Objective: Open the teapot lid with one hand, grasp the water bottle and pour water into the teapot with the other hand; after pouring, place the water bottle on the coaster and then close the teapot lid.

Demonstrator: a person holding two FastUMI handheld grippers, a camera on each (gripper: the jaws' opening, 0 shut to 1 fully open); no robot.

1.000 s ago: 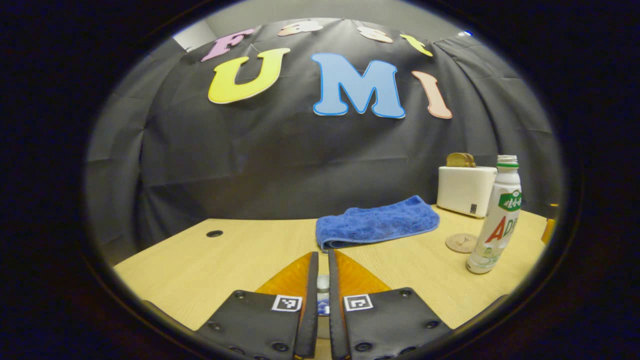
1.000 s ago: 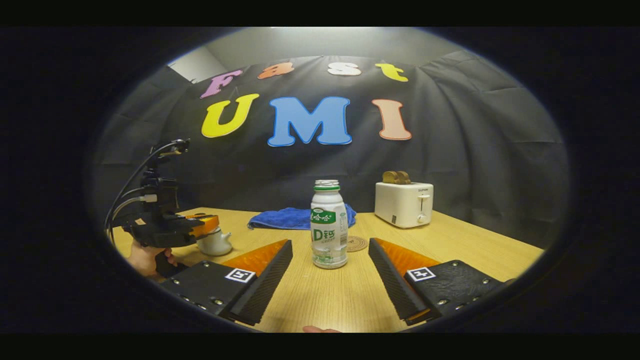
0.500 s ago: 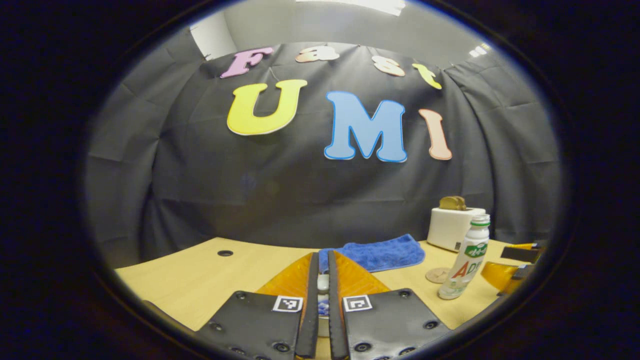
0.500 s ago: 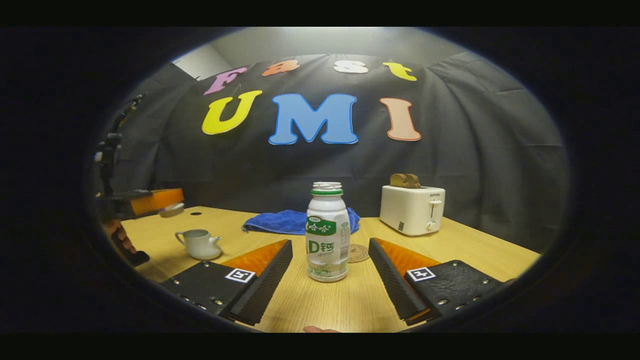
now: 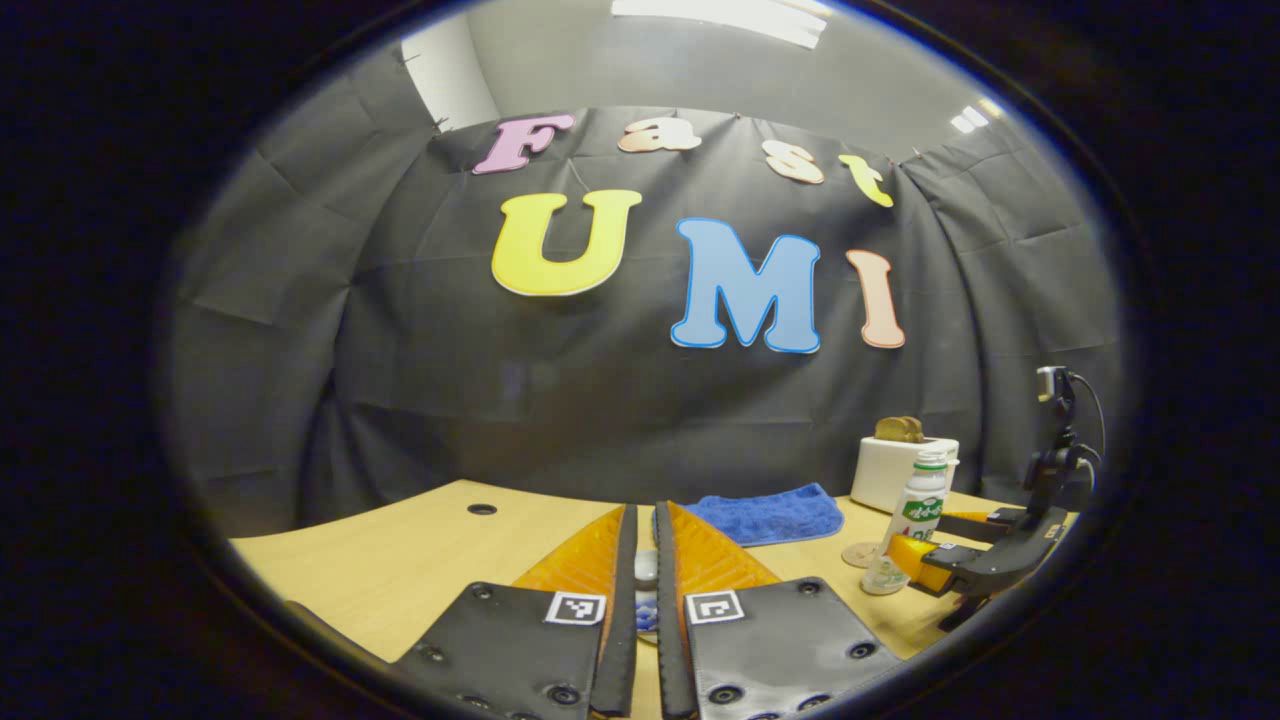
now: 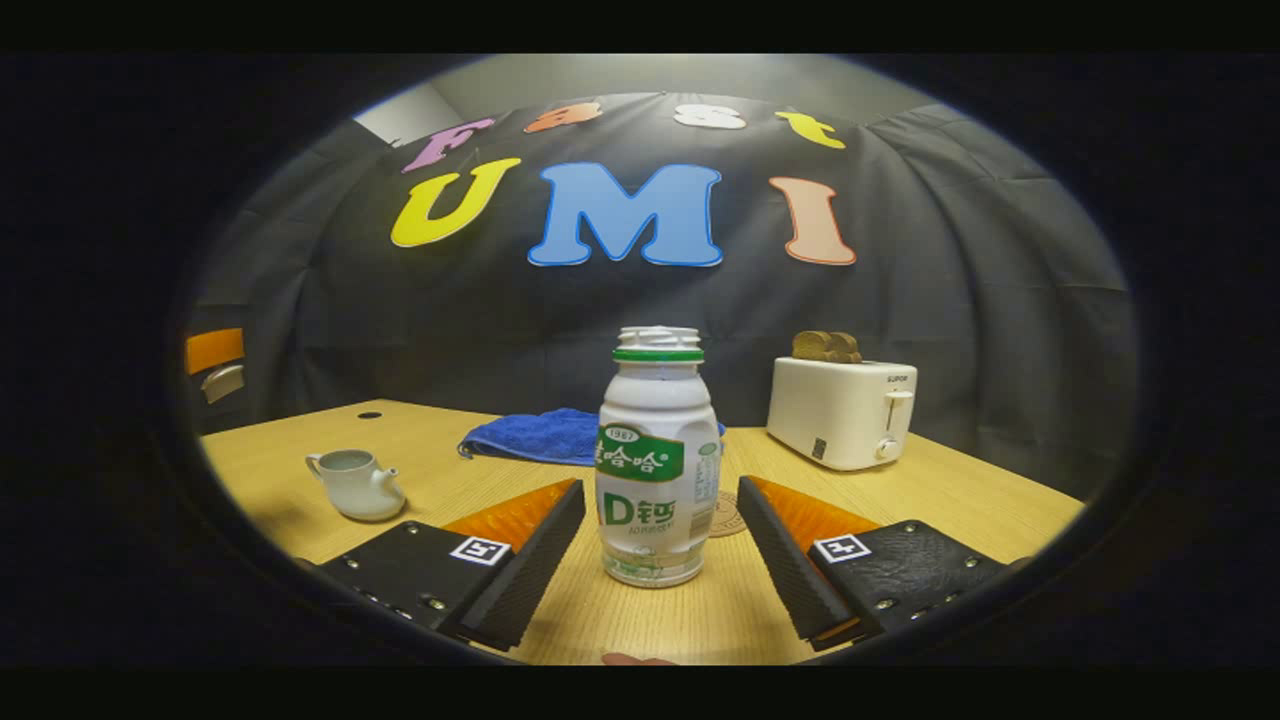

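A light wooden table (image 6: 900,500) is backed by a black cloth wall (image 6: 950,300). A grey ceiling with strip lights (image 5: 720,12) is seen above the cloth. A cable hole (image 5: 481,509) is set in the tabletop.

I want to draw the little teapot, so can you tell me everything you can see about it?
The teapot is small, round and pale, shiny like glazed china. It has a short spout on one side and a curved loop handle on the other. Its top is open, with no lid on it. It stands upright on the wooden table, off to the left of the bottle in the right gripper view, casting a soft shadow. Nothing touches it but the table; the right claw is away from it, beside the bottle.
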